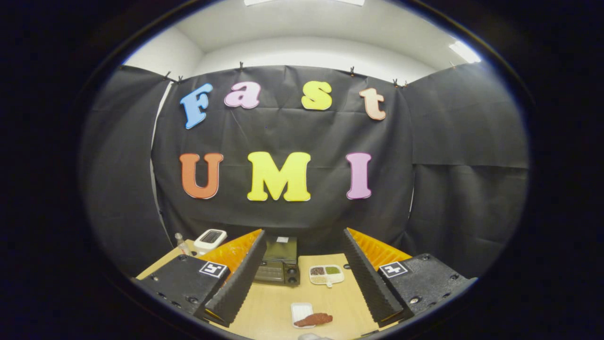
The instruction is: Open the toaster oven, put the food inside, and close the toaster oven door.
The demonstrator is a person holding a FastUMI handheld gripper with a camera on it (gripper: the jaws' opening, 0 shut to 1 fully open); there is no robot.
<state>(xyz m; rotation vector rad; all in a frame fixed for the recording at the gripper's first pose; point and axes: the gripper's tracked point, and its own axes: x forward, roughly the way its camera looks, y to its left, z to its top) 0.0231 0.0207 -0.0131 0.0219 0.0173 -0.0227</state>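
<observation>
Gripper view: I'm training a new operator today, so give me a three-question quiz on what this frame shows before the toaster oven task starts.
1. True or false: the toaster oven door is closed.
2. The brown food lies partly on which item? A) a white tray B) a black pan C) a blue bowl
3. Fill in: the gripper jaws stand ____, holding nothing.

Key
1. True; the oven sits beyond the jaws at the table's far side.
2. A; the white tray lies on the table between the jaws. The divided dish stands further back, beside the oven.
3. Open.
</observation>
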